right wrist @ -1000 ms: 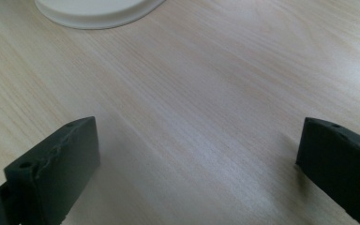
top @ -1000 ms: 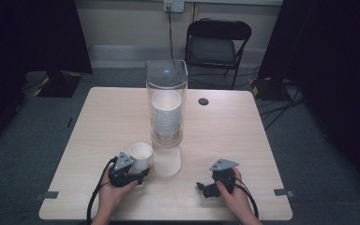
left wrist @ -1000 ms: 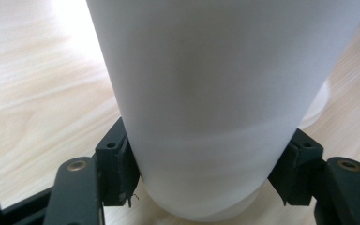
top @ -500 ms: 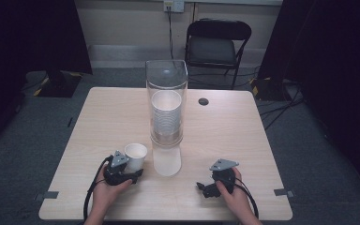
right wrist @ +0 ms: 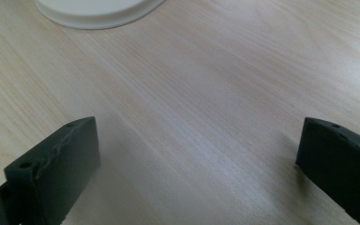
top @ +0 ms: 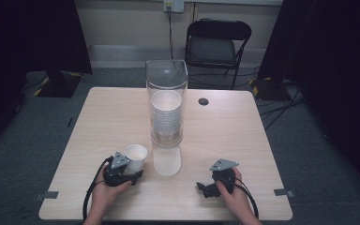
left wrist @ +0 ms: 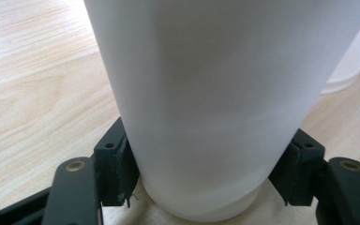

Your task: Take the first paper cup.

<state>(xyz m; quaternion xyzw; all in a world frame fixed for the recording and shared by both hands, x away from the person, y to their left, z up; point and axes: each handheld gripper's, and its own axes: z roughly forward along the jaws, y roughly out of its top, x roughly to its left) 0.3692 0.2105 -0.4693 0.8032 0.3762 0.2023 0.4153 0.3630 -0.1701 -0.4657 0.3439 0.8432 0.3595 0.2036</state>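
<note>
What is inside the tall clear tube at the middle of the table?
The clear tube holds a stack of white cups, top cup open and empty. Nested rims show through the wall; the count cannot be told. The white base covers what lies below the stack.

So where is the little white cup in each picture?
High view: the white cup stands low and left of the middle, in the left tongs.
Left gripper view: the cup fills the middle and top, with a pad against each side near its base.
Right gripper view: not in it.
Shared landmark: the dispenser's round white base, beside the cup.
</note>
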